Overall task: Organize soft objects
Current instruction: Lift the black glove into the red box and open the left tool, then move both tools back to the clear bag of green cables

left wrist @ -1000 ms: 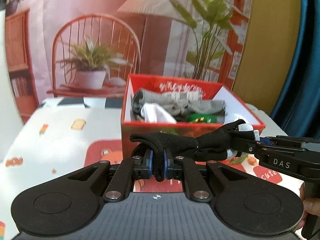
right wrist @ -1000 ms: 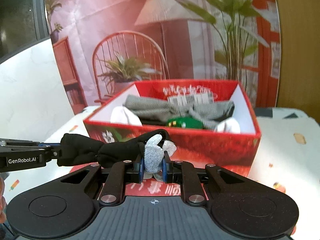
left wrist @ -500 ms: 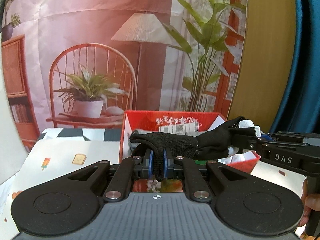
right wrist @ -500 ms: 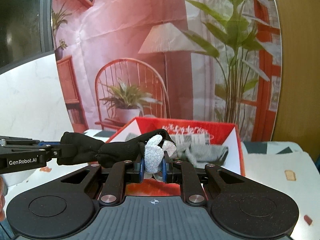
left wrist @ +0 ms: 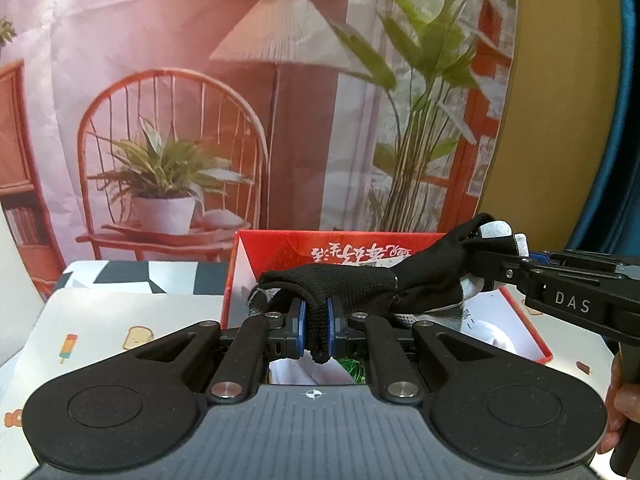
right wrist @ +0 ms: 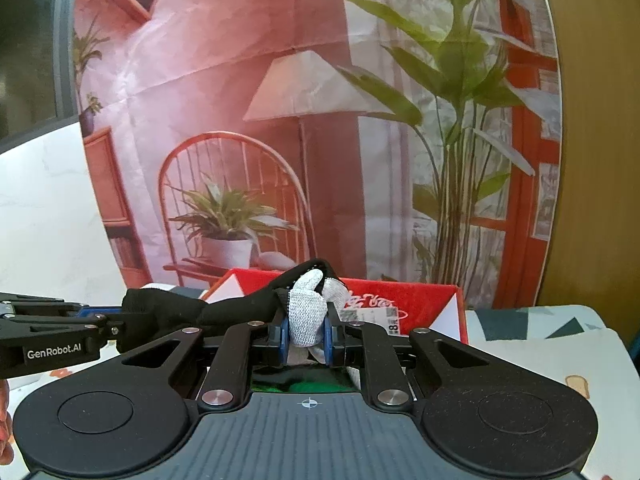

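A black sock with a grey toe (left wrist: pixel 372 284) hangs stretched between my two grippers above the red box (left wrist: pixel 276 248). My left gripper (left wrist: pixel 316 326) is shut on its black cuff end. In the right wrist view my right gripper (right wrist: pixel 306 330) is shut on the grey toe end of the sock (right wrist: pixel 306 312), and the black part runs left to the other gripper (right wrist: pixel 52 336). The red box (right wrist: pixel 424 292) lies just below and ahead. White (left wrist: pixel 492 332), grey and green soft items show inside it, mostly hidden by the gripper bodies.
The box stands on a white cloth with small cartoon prints (left wrist: pixel 104 328). A printed backdrop of a chair, lamp and plants (left wrist: pixel 248 120) rises behind the table. A hand (left wrist: pixel 622 400) grips the right tool's handle at the frame edge.
Both grippers have risen and moved forward with the sock held taut. The red box has dropped lower in both views and now sits partly under the gripper bodies.
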{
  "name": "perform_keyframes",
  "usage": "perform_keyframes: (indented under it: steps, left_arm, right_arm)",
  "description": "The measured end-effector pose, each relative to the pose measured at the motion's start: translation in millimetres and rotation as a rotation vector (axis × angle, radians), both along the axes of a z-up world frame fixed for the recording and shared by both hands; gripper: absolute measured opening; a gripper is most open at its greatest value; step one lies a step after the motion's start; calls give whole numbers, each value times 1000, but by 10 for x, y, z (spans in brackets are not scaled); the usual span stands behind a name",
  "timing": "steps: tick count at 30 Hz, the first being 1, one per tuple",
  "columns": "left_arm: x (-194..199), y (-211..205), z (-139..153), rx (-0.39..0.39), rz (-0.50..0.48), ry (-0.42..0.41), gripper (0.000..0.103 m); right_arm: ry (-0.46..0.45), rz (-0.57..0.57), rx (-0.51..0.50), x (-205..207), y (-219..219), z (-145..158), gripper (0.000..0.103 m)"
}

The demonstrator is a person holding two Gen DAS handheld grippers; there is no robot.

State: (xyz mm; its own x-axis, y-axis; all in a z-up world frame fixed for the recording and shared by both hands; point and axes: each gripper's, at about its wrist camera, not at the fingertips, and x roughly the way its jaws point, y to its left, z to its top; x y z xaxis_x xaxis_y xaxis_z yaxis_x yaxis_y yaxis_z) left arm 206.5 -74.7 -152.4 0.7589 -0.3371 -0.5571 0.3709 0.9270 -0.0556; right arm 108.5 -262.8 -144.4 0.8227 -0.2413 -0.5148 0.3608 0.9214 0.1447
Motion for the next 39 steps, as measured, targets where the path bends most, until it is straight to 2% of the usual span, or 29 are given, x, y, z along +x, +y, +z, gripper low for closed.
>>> perform_keyframes:
  steps: [8, 15, 20, 26, 35, 37, 39]
  left_arm:
    - [327, -155, -264, 51, 0, 71, 12]
    - [530, -235, -525, 118, 20, 134, 12]
    - [631, -324, -635, 186, 10, 160, 12]
    - [707, -396, -696, 232, 6, 187, 12]
    - [678, -398, -684, 236, 8, 186, 13]
    - [664, -386, -663, 230, 6, 185, 18]
    - [634, -359, -625, 221, 13, 187, 34]
  right_arm:
    - [56, -16, 20, 263, -229, -297, 15]
    - [147, -37, 67, 491, -321, -651, 15]
    - [192, -67, 165, 588, -395, -863, 12]
    - [260, -73, 190, 682, -394, -995, 11]
    - [293, -92, 252, 677, -434, -1062, 11]
    - [281, -102, 252, 645, -428, -1036, 15]
    - [265, -122, 233, 603, -408, -989, 22]
